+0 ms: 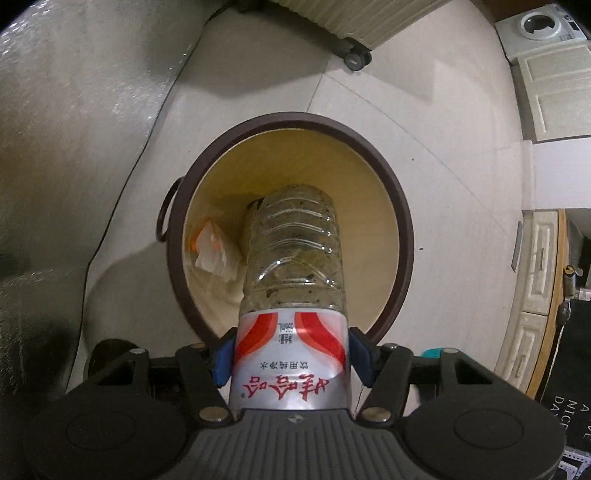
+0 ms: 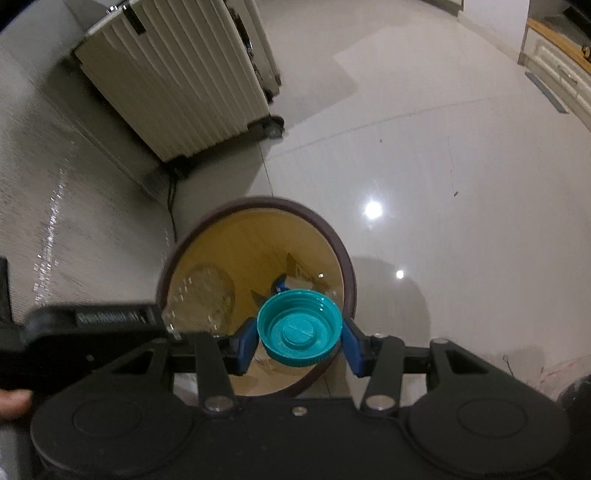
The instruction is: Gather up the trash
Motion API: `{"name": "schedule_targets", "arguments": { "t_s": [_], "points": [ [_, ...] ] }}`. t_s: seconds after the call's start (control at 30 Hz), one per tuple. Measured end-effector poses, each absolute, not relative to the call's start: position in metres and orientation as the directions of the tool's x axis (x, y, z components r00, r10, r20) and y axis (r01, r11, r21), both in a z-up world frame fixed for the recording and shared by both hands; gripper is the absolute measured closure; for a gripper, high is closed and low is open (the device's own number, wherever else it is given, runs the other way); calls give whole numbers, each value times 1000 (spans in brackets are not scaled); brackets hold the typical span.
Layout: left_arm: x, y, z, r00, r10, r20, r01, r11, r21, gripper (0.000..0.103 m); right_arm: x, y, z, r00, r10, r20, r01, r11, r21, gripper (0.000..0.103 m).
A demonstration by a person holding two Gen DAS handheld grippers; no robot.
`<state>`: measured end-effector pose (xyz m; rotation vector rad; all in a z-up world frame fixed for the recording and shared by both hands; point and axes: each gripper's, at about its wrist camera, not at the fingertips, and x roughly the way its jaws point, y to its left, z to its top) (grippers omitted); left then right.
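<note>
Over the round brown-rimmed, yellow-lined trash bin (image 1: 400,221), the left gripper (image 1: 291,356) clamps a clear plastic bottle with a red-and-white label (image 1: 291,266), while the right gripper (image 2: 299,341) pinches a teal plastic bottle cap (image 2: 299,326).

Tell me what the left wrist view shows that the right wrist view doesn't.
Left wrist only: the left claw shut on a plastic bottle over the bin, crumpled wrapper inside, and a washing machine. Right wrist only: the right claw shut on a teal cap. Both: the brown-rimmed trash bin, ribbed suitcase, tiled floor.
</note>
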<state>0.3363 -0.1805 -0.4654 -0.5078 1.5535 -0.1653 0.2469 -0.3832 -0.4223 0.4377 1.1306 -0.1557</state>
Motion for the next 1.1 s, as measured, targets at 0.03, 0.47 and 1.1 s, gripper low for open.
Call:
{"name": "schedule_targets", "arguments": {
  "t_s": [0.03,0.47,1.1],
  "points": [
    [338,-180,-467,32,-413,-910,-217,886,-410,41,248,-383,-426,420,102,-902,338,905,260,54],
    [343,-172,-474,32,-261,-965,-177,949,-262,20,268,-369,-448,375,142,-916,305,914,267,54],
    [351,-184,-477,100,-86,-991,52,995,-81,7,272,-349,-464,320,195,-927,264,921,285,33]
  ]
}}
